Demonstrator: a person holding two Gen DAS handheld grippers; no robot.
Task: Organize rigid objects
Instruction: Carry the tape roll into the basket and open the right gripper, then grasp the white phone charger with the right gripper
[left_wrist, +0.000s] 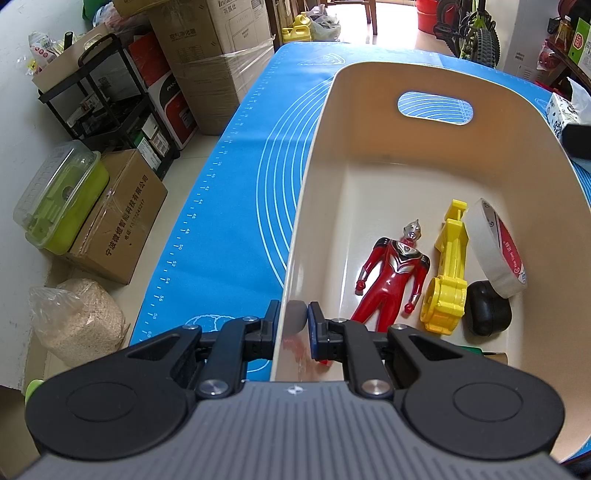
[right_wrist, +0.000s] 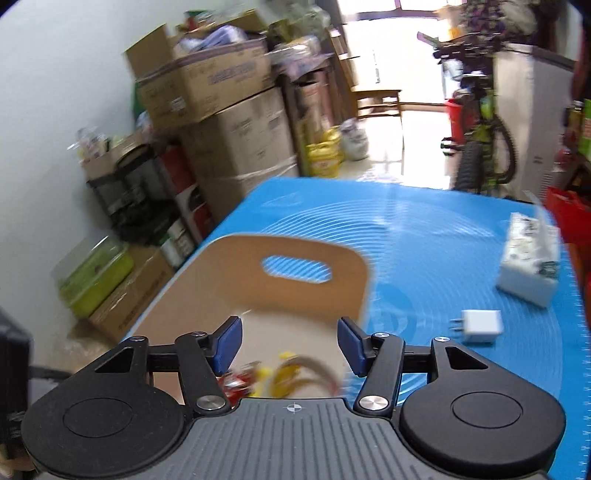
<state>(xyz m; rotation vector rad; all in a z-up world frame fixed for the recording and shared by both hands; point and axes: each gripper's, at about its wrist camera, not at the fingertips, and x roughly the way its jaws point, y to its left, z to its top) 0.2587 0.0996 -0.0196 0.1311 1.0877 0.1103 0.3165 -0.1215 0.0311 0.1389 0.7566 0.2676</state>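
On the floor at far left: cardboard boxes (left_wrist: 122, 218), a green lidded container (left_wrist: 59, 203), a bag of grain (left_wrist: 79, 321). Next, a blue mat (left_wrist: 236, 192) spread over the table. Low in the left wrist view, the left gripper (left_wrist: 293, 317), clenched on the near left wall of a cream bin (left_wrist: 314, 177), one finger outside, the other inside.

Inside the bin, lying flat: a red figure toy (left_wrist: 393, 273), head toward the far end. Just beside it, a yellow plastic toy (left_wrist: 448, 273). Further right, a black rounded object (left_wrist: 487, 312) on the floor of the bin, and a roll of tape (left_wrist: 496, 247) leaning against the right wall.

In the blurred right wrist view, the right gripper (right_wrist: 290, 341), above the near end of the bin, fingers spread and released, nothing between them. To the right on the mat, well apart from the bin: a white charger plug (right_wrist: 480, 326) and a tissue pack (right_wrist: 530, 264).
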